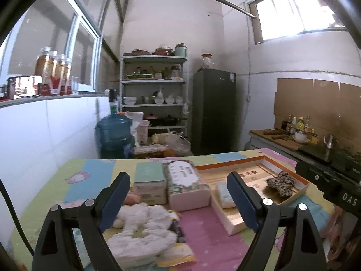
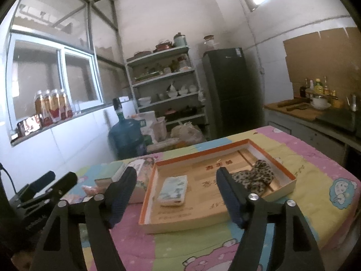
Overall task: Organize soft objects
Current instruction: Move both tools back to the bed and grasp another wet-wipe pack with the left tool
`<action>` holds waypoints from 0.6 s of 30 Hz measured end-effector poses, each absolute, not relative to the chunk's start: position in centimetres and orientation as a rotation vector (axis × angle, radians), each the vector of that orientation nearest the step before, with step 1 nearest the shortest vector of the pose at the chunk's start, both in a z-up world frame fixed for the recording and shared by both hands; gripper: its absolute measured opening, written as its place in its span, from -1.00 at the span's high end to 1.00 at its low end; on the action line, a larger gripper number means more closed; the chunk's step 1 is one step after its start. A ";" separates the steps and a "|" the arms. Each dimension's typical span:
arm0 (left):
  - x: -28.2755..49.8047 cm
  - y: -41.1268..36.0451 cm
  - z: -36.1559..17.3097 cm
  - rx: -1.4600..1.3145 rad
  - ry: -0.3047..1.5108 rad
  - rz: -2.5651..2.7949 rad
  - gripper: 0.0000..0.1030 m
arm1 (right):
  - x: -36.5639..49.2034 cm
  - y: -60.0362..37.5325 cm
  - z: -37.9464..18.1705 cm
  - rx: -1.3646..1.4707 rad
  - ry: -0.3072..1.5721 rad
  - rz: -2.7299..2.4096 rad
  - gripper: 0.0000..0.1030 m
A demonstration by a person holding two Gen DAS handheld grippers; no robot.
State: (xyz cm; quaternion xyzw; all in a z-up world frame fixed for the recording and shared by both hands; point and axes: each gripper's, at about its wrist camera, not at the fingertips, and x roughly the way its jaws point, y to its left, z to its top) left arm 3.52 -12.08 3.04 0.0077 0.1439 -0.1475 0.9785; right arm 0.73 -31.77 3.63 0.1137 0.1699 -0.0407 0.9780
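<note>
A shallow orange-rimmed box lies on the pastel cloth. In it are a leopard-print soft piece at the right and a pale tissue pack at the left. A white fluffy soft item lies on the cloth just under my left gripper, which is open and empty above it. My right gripper is open and empty, hovering in front of the box. Left of the box stand a floral tissue pack and a green-topped carton.
A flat yellow packet lies under the white item. Beyond the table's far edge are a blue water jug, a shelf of dishes and a dark fridge. A counter with bottles stands at the right.
</note>
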 end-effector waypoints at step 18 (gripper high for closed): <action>0.9 -3.8 1.3 -0.008 0.306 -0.178 -0.71 | 2.1 -24.3 2.1 0.171 0.424 0.044 -0.48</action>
